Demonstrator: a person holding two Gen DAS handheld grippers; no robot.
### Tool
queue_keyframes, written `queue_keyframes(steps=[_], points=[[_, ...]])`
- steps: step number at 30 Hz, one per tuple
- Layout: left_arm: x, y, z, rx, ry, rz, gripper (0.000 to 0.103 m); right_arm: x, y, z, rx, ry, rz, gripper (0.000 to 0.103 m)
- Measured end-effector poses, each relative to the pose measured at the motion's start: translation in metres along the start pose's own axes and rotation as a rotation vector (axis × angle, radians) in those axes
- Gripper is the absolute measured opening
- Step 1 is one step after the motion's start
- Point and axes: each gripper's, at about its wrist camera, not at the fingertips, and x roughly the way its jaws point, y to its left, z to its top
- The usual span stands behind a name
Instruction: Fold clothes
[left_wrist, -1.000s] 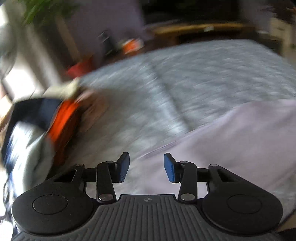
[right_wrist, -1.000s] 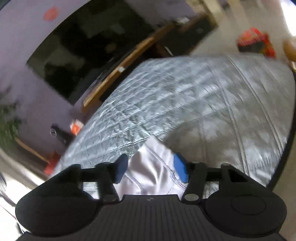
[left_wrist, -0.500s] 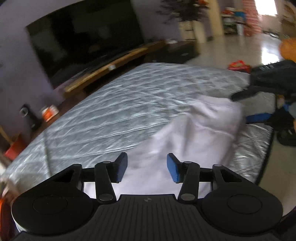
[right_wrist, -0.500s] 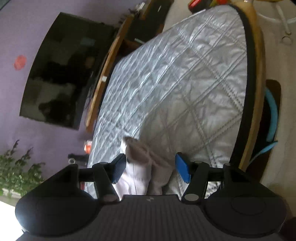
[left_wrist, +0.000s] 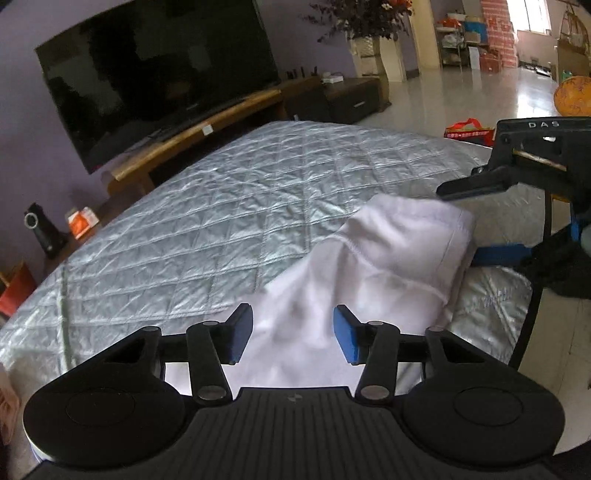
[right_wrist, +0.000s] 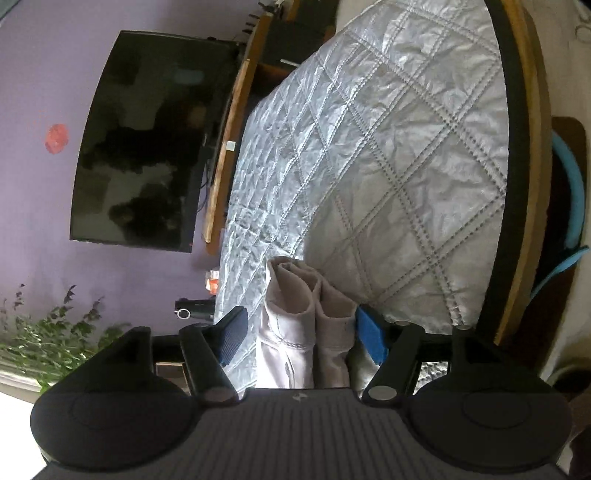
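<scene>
White cloth, left wrist view: your garment (left_wrist: 373, 266) lies bunched on the near right part of the silver quilted mattress (left_wrist: 229, 221), stitched hems showing, soft and limp.
Left claw: your left gripper (left_wrist: 291, 334) hangs half open over the cloth, pads clear, gripping nothing.
Change: a second ago this view swept blurred past a clothes pile; now it is steady on the garment.
Right claw seen from here: your right gripper (left_wrist: 476, 218) brackets the far fold.
Right wrist view: two rolled folds of the garment (right_wrist: 306, 317) stand between your right gripper (right_wrist: 303, 332) pads; jaws are opening, cloth touching the right pad only.
Meaning: you seem to be letting go; the fold looks set down.
</scene>
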Motion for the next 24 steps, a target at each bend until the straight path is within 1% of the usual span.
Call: queue_keyframes(steps=[1, 3, 4, 5, 6, 7, 8, 9, 10, 11, 12, 13, 15, 17, 18, 21, 24], points=[[0.005, -0.003, -0.001, 0.006, 0.017, -0.003, 0.059, 0.001, 0.001, 0.000, -0.003, 0.005, 0.001, 0.067], [0.017, -0.007, -0.008, 0.006, 0.071, -0.003, 0.058, 0.002, 0.001, -0.002, -0.002, 0.021, 0.017, 0.067], [0.019, -0.008, -0.014, -0.013, 0.066, 0.002, 0.059, 0.003, 0.001, -0.003, 0.001, 0.030, 0.027, 0.067], [0.016, -0.007, -0.019, -0.036, 0.043, 0.008, 0.060, 0.004, 0.001, -0.003, 0.001, 0.033, 0.028, 0.066], [0.015, -0.007, -0.022, -0.048, 0.038, 0.010, 0.060, 0.005, 0.001, -0.003, -0.001, 0.032, 0.020, 0.063], [0.013, -0.007, -0.024, -0.057, 0.035, 0.012, 0.060, 0.007, 0.001, -0.003, -0.007, 0.031, 0.009, 0.056], [0.013, -0.007, -0.025, -0.060, 0.033, 0.015, 0.060, 0.008, 0.002, -0.003, -0.014, 0.031, -0.004, 0.053], [0.013, -0.008, -0.024, -0.055, 0.033, 0.017, 0.060, 0.009, 0.003, -0.003, -0.022, 0.030, -0.018, 0.052], [0.013, -0.008, -0.023, -0.049, 0.034, 0.018, 0.060, 0.010, 0.003, -0.003, -0.026, 0.031, -0.028, 0.048], [0.014, -0.007, -0.023, -0.049, 0.036, 0.016, 0.060, 0.010, 0.003, -0.003, -0.027, 0.032, -0.036, 0.041], [0.013, -0.007, -0.023, -0.054, 0.037, 0.013, 0.060, 0.010, 0.002, -0.004, -0.028, 0.034, -0.044, 0.037], [0.012, -0.006, -0.023, -0.060, 0.038, 0.009, 0.060, 0.010, 0.000, -0.004, -0.018, 0.034, -0.048, 0.033], [0.013, -0.002, -0.024, -0.074, 0.040, 0.003, 0.060, 0.009, -0.002, -0.003, -0.007, 0.038, -0.048, 0.030], [0.014, -0.001, -0.023, -0.081, 0.040, 0.003, 0.060, 0.008, 0.001, -0.004, -0.029, 0.035, -0.050, 0.021], [0.014, -0.002, -0.023, -0.079, 0.040, 0.006, 0.060, 0.007, 0.002, -0.004, -0.043, 0.032, -0.048, 0.019], [0.011, -0.002, -0.022, -0.065, 0.047, 0.013, 0.060, 0.006, 0.008, -0.005, -0.079, 0.026, -0.046, 0.017], [0.004, 0.004, -0.021, -0.060, 0.059, 0.026, 0.058, 0.006, 0.009, -0.005, -0.083, 0.019, -0.038, 0.017]])
